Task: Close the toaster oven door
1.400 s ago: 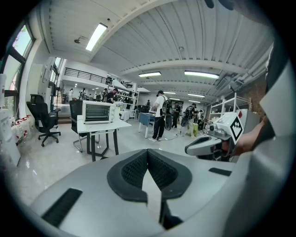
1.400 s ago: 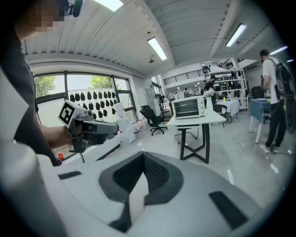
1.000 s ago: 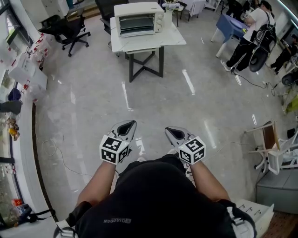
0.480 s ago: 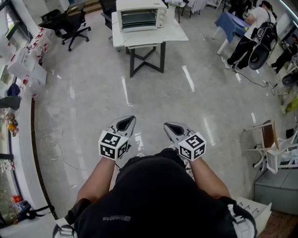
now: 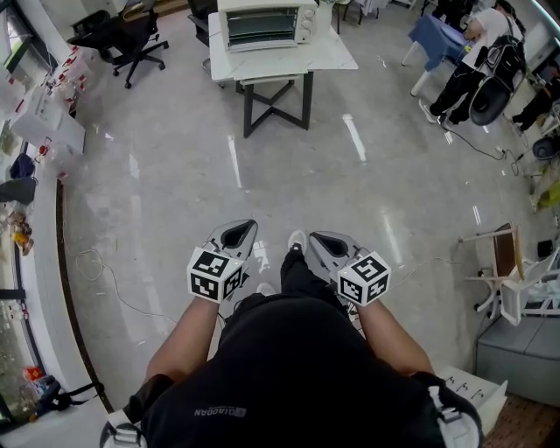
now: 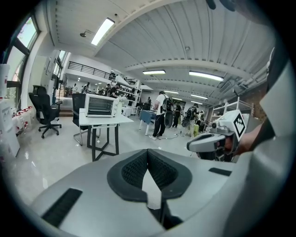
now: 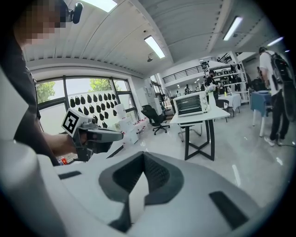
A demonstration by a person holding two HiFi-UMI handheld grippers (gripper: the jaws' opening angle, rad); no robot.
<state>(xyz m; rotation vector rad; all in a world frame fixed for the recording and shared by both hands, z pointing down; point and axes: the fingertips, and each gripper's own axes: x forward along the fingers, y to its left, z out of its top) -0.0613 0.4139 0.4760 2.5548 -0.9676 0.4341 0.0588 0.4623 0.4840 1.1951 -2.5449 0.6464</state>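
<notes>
Left claw (image 5: pixel 238 234) and right claw (image 5: pixel 325 245) both closed, empty; the white boxy metal toaster oven (image 5: pixel 265 22) stands far ahead, not yet reached.

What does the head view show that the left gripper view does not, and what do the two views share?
Only the head view: the person's black-clad torso, a white shoe, and the marker cube on the left gripper.

Only the left gripper view: the ceiling lights, and that gripper's jaws seen close up, together with nothing between them.

Both: the toaster oven on its white table, the black office chair, the right gripper, and a standing person with a backpack.
</notes>
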